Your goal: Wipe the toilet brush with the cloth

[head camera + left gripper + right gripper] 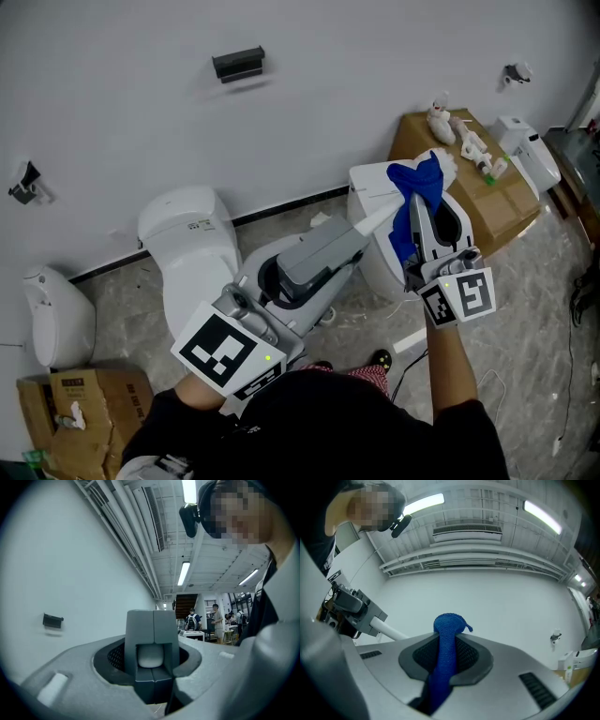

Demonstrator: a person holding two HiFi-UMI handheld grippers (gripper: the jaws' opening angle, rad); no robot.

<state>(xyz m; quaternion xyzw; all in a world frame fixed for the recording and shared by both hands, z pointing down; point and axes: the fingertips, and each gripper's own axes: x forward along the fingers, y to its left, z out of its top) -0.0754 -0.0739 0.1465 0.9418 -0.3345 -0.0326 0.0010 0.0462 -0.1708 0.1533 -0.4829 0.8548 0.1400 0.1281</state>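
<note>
Two grippers meet above a white toilet bowl [367, 267] on the marble floor [525, 309]. The left gripper [359, 236] lies level, and its grey jaws are clamped on the white handle of the toilet brush [377, 217]. In the left gripper view the rounded end of that handle [150, 656] sits squarely between the two jaws of the left gripper [153, 632]. From there the handle slants up and away to the right until it reaches the cloth [417, 187]. The brush end itself cannot be made out past the folds.

The right gripper [419, 203] is tilted upward, with its jaws pressed together on the blue cloth. In the right gripper view the cloth [446, 630] runs as a tight band through the closed jaws of the right gripper [446, 644] and bunches in a knob above them. The brush handle [389, 630] comes in from the left of that view, held in the other gripper [347, 606].

A second white toilet [192, 239] stands to the left against the wall [328, 103]. A cardboard box [487, 202] sits in the far right corner of the floor with small white items on its top. Another cardboard box [66, 417] is at the near left, and a black fixture [239, 64] hangs on the wall.
</note>
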